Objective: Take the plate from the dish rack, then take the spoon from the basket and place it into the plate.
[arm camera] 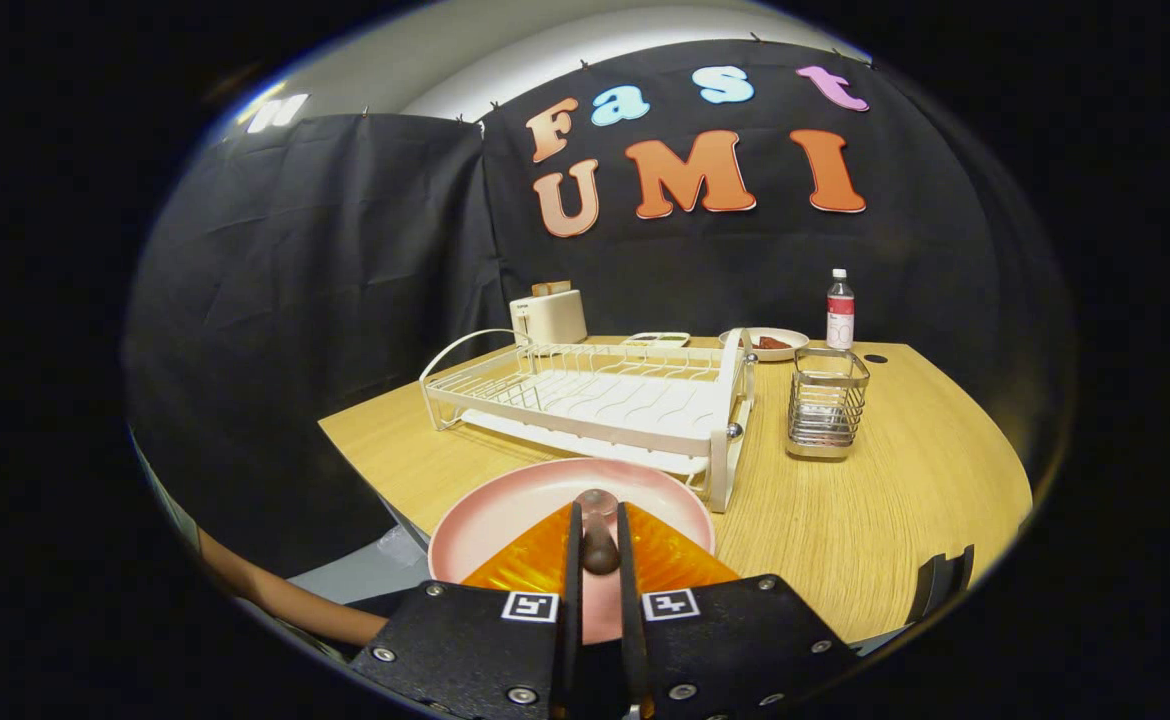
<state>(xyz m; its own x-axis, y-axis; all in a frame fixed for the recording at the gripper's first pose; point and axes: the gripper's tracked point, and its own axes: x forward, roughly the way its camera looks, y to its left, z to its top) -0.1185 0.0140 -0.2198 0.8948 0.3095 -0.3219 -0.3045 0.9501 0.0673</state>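
A light wooden table (875, 500) with a curved right edge stands in a booth hung with black cloth (325, 300); a strip of pale ceiling and a bright light show above the cloth. No writing on the things can be read: the bottle's label is too small to make out, and the two square black-and-white markers on the gripper body carry patterns, not words. At the near edge of the table lies the pink plate (535, 500), just in front of the white dish rack (595, 395), whose slots hold nothing. The gripper (599, 545) hangs over the plate with its fingers (574, 560) drawn close together, clamped on the dark handle of the spoon (599, 535), whose bowl points forward above the plate's middle. To the right of the rack, a little apart, stands the wire basket (826, 400). At the far side are a white toaster (548, 315), a small flat tray (657, 340), a small dish (767, 343) with something brown in it, and a bottle (840, 312) with a white cap. A forearm (285, 600) shows low on the near left
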